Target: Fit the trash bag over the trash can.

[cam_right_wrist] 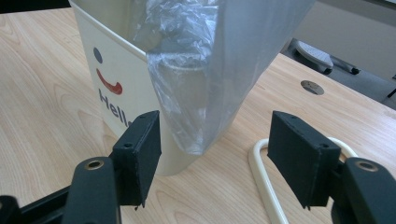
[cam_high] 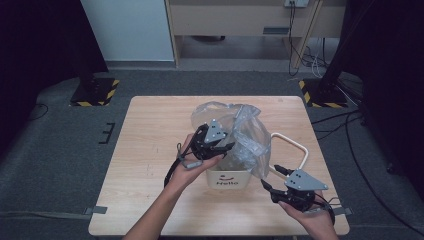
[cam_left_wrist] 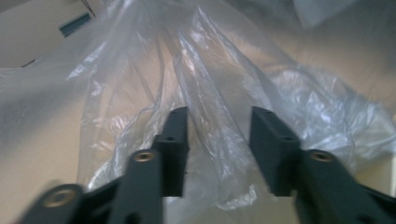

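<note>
Bag [cam_high: 240, 132] of thin clear plastic, draped over the white bin [cam_high: 229, 177] mid-tabletop [cam_high: 150, 150]. Light, limp, slippery (tears easily); best pinched at a bunched rim fold. Left hand-held gripper [cam_left_wrist: 219, 140]: pads apart, film between. Right hand-held gripper [cam_right_wrist: 217, 154]: apart, empty, near the hanging corner.

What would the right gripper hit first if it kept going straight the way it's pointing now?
Most likely the hanging corner of the clear plastic bag, which drapes between the open jaws of the right gripper. Just behind it stands the white bin with the smiley print. How far off the bag hangs is hard to judge.
</note>
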A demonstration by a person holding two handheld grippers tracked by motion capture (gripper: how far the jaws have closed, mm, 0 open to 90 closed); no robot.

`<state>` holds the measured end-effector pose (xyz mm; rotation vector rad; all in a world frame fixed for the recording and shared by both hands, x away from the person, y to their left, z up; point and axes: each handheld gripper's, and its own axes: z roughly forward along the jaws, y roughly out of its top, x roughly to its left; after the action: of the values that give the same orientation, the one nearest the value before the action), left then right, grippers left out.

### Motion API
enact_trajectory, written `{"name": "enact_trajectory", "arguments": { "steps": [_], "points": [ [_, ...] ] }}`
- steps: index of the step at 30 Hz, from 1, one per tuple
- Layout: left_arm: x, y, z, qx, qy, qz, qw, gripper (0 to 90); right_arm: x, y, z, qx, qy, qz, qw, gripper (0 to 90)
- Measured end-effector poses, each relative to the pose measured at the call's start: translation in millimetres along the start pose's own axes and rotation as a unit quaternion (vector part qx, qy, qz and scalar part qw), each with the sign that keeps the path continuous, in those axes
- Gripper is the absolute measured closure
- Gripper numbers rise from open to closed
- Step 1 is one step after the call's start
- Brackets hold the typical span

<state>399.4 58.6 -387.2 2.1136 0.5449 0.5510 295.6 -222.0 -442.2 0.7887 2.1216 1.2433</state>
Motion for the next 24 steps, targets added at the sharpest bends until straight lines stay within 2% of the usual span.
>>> {"name": "enact_trajectory", "arguments": {
  "steps": [3,6,13,15,16,18,24],
  "points": [
    [-2.8,-1.6,0.6,0.004,0.008,0.005,0.9999,81.5,0.0,-0.4,-2.7,-0.002,-0.001,0.001,1.0000,34.4],
    [-2.6,-5.0,0.1,0.007,0.011,0.002,0.9999,87.7,-2.0,-1.5,-8.1,-0.005,-0.005,0.001,1.0000,34.2],
    [1.7,-9.8,-0.1,0.008,0.014,-0.008,0.9998,90.0,-9.0,-9.1,-21.4,0.000,-0.015,0.004,0.9999,34.3],
    [4.4,-10.6,1.2,0.001,0.015,0.006,0.9999,90.0,-12.2,-12.3,-23.9,0.002,-0.020,0.007,0.9998,35.1],
    [2.3,-12.3,0.6,0.006,0.013,-0.011,0.9998,90.0,-13.7,-13.5,-24.3,0.003,-0.022,0.008,0.9997,36.0],
    [0.7,-15.1,-1.0,0.010,0.008,-0.019,0.9997,90.0,-18.2,-16.2,-24.3,0.005,-0.027,0.012,0.9996,38.5],
    [-1.4,-20.4,-3.3,0.012,0.003,-0.011,0.9999,90.0,-35.8,-14.1,-12.2,0.003,-0.038,0.030,0.9988,47.7]
  ]
}}
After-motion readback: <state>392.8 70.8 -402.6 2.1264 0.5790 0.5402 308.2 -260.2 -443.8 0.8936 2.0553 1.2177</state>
